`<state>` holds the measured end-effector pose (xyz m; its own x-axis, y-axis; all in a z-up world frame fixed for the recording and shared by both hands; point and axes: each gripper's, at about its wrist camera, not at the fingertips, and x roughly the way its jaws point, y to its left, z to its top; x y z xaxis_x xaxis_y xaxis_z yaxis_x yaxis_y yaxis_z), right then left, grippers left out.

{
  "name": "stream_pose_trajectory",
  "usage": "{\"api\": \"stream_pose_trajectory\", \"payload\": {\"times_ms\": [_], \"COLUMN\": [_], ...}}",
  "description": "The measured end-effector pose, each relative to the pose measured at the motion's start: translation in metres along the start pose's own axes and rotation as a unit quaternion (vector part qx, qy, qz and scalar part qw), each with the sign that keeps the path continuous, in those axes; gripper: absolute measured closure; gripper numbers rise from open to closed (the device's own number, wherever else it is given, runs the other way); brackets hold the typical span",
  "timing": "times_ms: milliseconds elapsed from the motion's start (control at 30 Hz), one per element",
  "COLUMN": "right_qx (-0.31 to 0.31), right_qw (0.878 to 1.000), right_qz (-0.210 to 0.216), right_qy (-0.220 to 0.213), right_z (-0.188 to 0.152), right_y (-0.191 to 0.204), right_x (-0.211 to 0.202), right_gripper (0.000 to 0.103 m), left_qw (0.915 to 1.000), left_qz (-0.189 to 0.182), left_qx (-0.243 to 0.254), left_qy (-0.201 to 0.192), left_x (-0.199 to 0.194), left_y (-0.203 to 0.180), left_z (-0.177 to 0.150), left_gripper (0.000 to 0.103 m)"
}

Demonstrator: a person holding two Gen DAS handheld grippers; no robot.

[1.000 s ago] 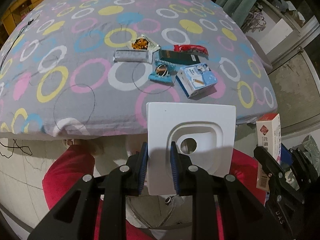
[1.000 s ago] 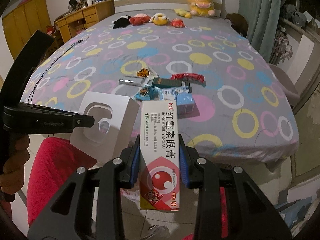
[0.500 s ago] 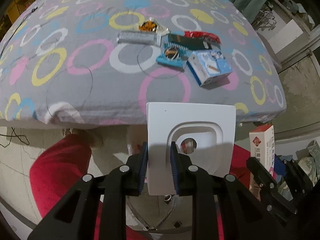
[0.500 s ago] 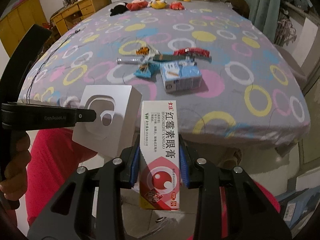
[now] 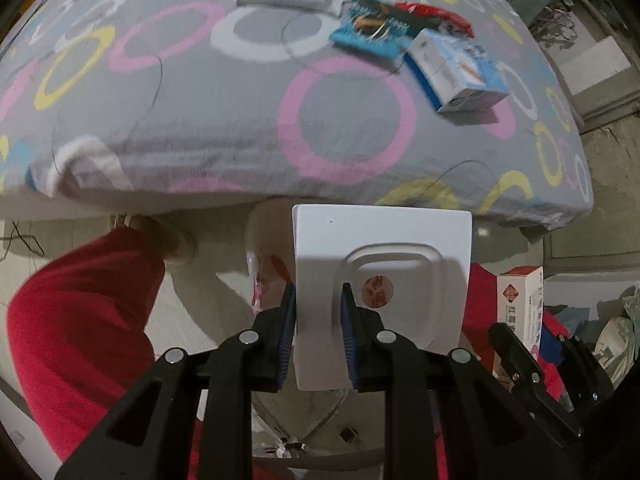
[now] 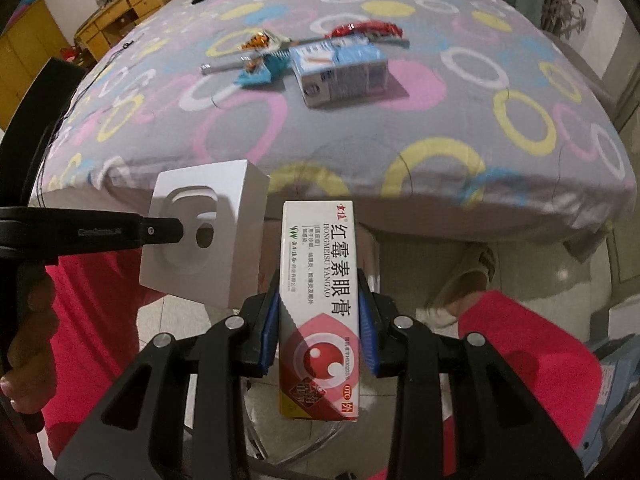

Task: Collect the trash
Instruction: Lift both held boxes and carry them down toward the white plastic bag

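Both tongs have pulled back off the bed; left tongs pinch the white box, right tongs pinch the ointment carton.

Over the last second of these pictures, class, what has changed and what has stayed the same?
Both grippers have dropped and tilted down off the bed's edge, toward the floor. The left gripper still clamps the white box; the right gripper still clamps the ointment carton. The trash on the bed stayed put.
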<state>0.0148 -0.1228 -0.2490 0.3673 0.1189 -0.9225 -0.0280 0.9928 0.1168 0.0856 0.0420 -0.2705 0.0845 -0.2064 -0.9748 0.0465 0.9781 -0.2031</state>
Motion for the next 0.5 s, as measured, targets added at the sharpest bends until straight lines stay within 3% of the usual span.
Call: {"api": "stream_pose_trajectory", "payload": {"times_ms": [500], "right_qx": [0.022], "right_qw": [0.998], "right_qz": [-0.001], "right_qy": [0.051], "right_z": [-0.015], "right_y": [-0.006], "right_x": [0.052], "right_gripper": [0.070], "left_qw": [0.9961], "left_qz": [0.003], "left_qx": [-0.060], "left_qy": [0.064], "left_x": [0.062], "left_y": [0.012], "left_z": [-0.009], "left_gripper": [0.081]}}
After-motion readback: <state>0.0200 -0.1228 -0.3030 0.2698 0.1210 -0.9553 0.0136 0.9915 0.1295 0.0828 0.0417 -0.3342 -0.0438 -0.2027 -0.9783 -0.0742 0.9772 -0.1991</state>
